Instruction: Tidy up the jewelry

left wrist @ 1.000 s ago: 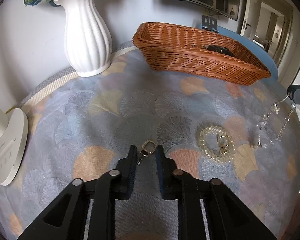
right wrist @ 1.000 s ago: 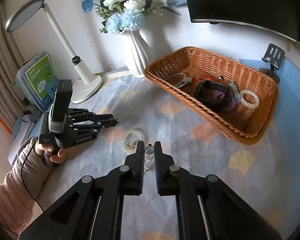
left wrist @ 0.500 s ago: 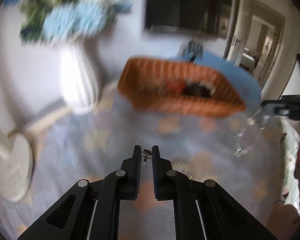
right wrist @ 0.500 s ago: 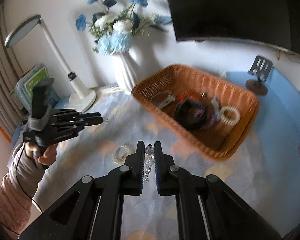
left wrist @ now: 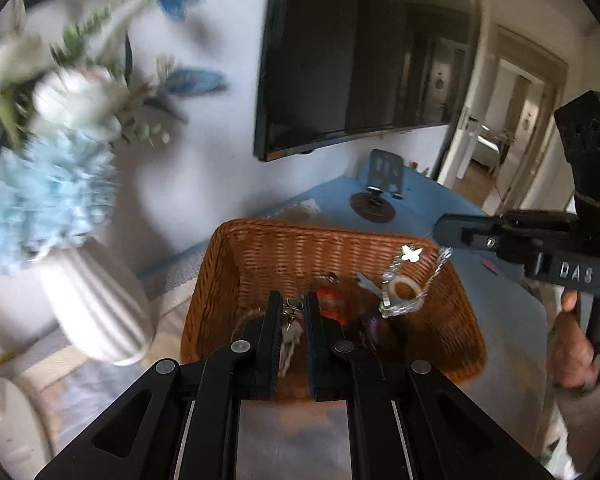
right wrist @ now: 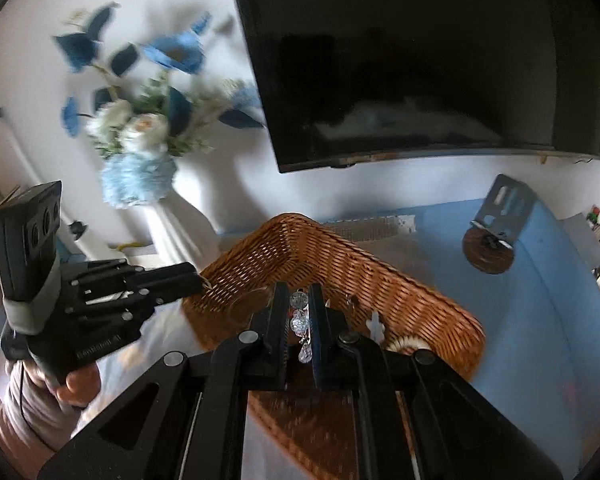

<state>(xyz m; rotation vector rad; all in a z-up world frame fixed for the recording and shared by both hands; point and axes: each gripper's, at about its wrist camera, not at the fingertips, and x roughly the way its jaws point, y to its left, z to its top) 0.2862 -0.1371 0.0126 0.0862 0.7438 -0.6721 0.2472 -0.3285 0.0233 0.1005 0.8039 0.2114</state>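
The left gripper was held above the near end of the wicker basket, its jaws drawn close and pinching a small metal earring, which hung between the fingertips over the basket's interior. The right gripper was positioned over the same basket from its opposite side, jaws likewise nearly together and pinching a crystal bead chain. In the left wrist view this chain dangled as a clear loop from the tip of the right gripper, with a silver butterfly charm near its top, hanging inside the basket's far right corner.

The basket held several items: a white ring-shaped piece, a red object and dark, purplish pieces that were blurred and could not be identified.

The basket stood on the tabletop, which had a blue cover at the far side. A white ribbed vase with blue and white flowers stood just beside the basket's left end. A dark wall-mounted screen hung behind, and a phone stand on a round base stood well apart from the basket on the blue cover. Motion blur affected the vase and flowers in both views.
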